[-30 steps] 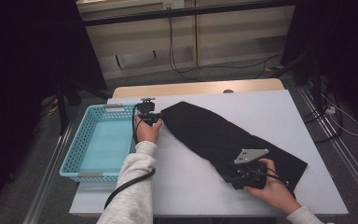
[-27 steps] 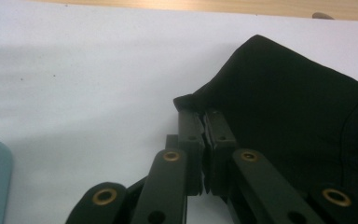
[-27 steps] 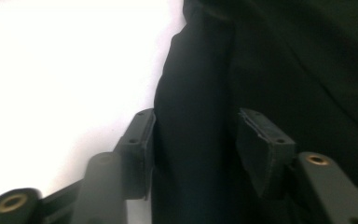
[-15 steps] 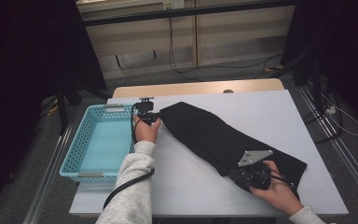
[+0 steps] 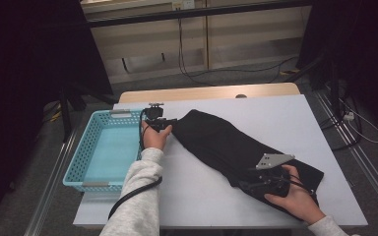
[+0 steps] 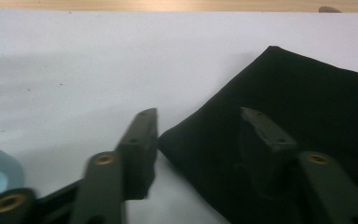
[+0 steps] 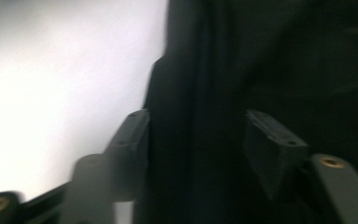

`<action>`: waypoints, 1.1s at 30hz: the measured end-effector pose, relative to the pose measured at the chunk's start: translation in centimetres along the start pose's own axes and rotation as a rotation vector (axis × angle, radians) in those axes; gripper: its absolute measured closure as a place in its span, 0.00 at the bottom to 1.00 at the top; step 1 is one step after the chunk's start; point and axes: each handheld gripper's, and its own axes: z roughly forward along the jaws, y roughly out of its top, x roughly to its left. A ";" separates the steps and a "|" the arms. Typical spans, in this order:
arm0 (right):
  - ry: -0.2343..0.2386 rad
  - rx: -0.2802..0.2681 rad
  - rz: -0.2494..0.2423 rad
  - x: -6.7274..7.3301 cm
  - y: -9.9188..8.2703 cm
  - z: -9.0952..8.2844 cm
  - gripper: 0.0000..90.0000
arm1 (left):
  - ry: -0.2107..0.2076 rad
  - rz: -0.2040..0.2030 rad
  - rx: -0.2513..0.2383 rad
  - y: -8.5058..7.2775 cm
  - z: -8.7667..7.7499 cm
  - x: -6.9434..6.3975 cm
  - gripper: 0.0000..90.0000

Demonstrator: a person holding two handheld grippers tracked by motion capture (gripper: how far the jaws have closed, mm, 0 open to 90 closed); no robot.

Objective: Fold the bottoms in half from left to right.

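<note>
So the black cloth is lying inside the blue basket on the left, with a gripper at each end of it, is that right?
Not quite. The black cloth lies on the white table, beside the blue basket, not inside it; the high view shows that. The left gripper and right gripper are at its two ends.

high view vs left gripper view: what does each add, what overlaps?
High view alone: the light blue plastic basket's full mesh walls, the right gripper on the cloth's near end, both sleeved forearms, the floor cables.

Left gripper view alone: the left gripper's jaws close up, apart, having just been opening, straddling the cloth's corner without pressing it.

Both: the folded black cloth, the white table sheet, the wooden table edge.
</note>
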 end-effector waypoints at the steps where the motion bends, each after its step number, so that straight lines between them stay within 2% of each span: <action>1: -0.002 -0.006 0.009 -0.2 0.0 -0.1 0.40 | 0.004 -0.004 0.004 -0.1 0.1 0.0 0.45; 5: -0.023 -0.027 0.020 -0.8 -0.1 -0.6 0.32 | 0.006 -0.007 0.031 -0.6 0.6 0.0 0.36; 7: -0.032 -0.035 0.031 -1.0 -0.2 -0.6 0.28 | 0.027 0.011 0.045 -0.8 0.7 0.0 0.35; 10: -0.046 -0.037 0.040 -1.1 -0.2 -0.7 0.26 | 0.042 0.004 0.066 -1.1 1.0 0.0 0.33; 14: -0.046 -0.044 0.046 -1.3 -0.2 -0.9 0.24 | 0.049 0.001 0.052 -1.3 1.1 -0.1 0.34; 15: -0.052 -0.043 0.043 -1.3 -0.3 -0.9 0.24 | 0.050 0.017 0.061 -1.3 1.0 -0.1 0.36; 19: -0.050 -0.039 0.043 -1.3 -0.4 -0.8 0.24 | 0.038 0.012 0.077 -1.3 0.8 -0.3 0.50; 21: -0.051 -0.041 0.044 -1.3 -0.3 -0.8 0.23 | 0.021 -0.006 0.087 -1.3 0.8 -0.4 0.58; 23: -0.054 -0.039 0.048 -1.4 -0.4 -0.7 0.22 | 0.024 -0.008 0.089 -1.3 0.8 -0.7 0.64; 24: -0.056 -0.040 0.052 -1.4 -0.4 -0.7 0.22 | 0.010 -0.014 0.098 -1.2 0.8 -0.8 0.67; 28: -0.062 -0.047 0.066 -1.7 -0.4 -0.8 0.20 | -0.018 -0.052 0.097 -1.3 1.0 -0.9 0.87; 29: -0.063 -0.049 0.069 -1.7 -0.4 -0.8 0.20 | -0.021 -0.055 0.099 -1.3 1.0 -0.9 0.89; 30: -0.067 -0.049 0.070 -1.8 -0.4 -0.9 0.20 | -0.039 -0.076 0.095 -1.4 1.0 -1.0 0.94; 33: -0.067 -0.049 0.074 -1.9 -0.6 -0.9 0.20 | -0.030 -0.076 0.088 -1.4 1.1 -1.3 0.96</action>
